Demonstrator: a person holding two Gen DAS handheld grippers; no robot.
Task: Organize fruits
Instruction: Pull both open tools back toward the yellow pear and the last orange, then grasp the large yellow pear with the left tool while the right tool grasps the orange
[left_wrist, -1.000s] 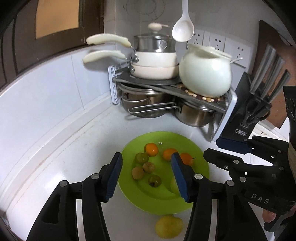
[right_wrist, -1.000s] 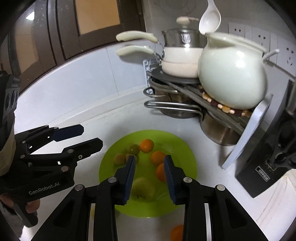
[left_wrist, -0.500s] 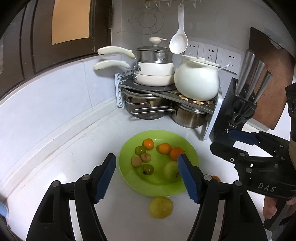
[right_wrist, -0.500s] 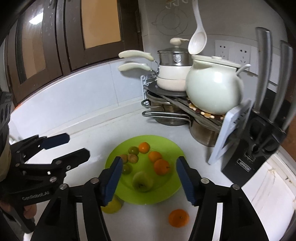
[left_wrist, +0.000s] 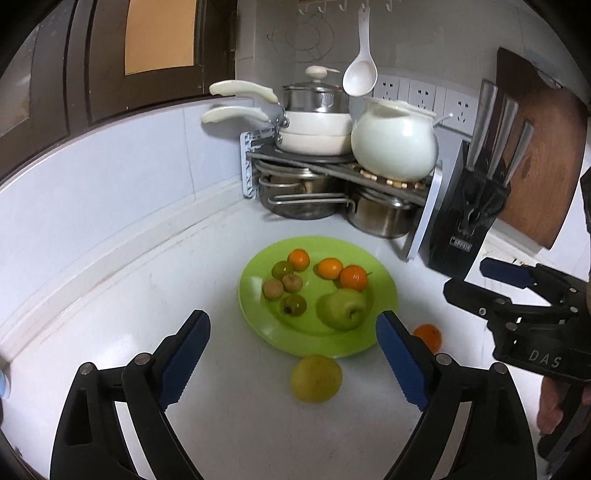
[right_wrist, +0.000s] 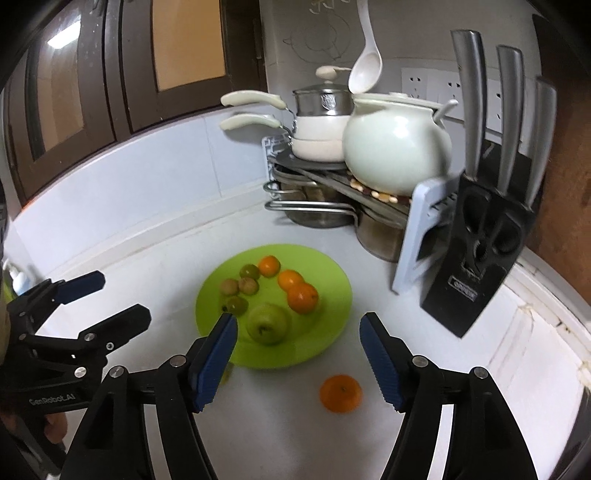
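Most of the fruit already lies on the green plate (left_wrist: 380, 295), which sits on the white surface (left_wrist: 147, 295) in front of a pot rack (left_wrist: 332, 170) and beside a knife block (left_wrist: 469, 214). On the plate are a green apple (left_wrist: 341, 309), three small oranges (left_wrist: 334, 271) toward the far side, and a cluster of five small greenish-brown fruits (left_wrist: 284, 290) on its left half.

Two fruits are left outside it, judging by the task. A yellow-green pear-like fruit (left_wrist: 316, 377) rests on the surface just beside the plate's near rim, and a loose orange (right_wrist: 340, 393) lies on the surface near the plate's right-hand edge, apart from it. The sorting looks mostly done, with these two still to be brought in.

The left tongs (left_wrist: 293, 356) are opening and already stand wide, with nothing pressed between the pads; the yellow-green fruit shows on the surface between them. The right tongs (right_wrist: 298, 356) are also opening, at a moderate spread, holding nothing, with the loose orange on the surface below and between their fingers.

The apple is dull green with a dimpled stem end turned toward the cameras; the oranges are bright and smooth.
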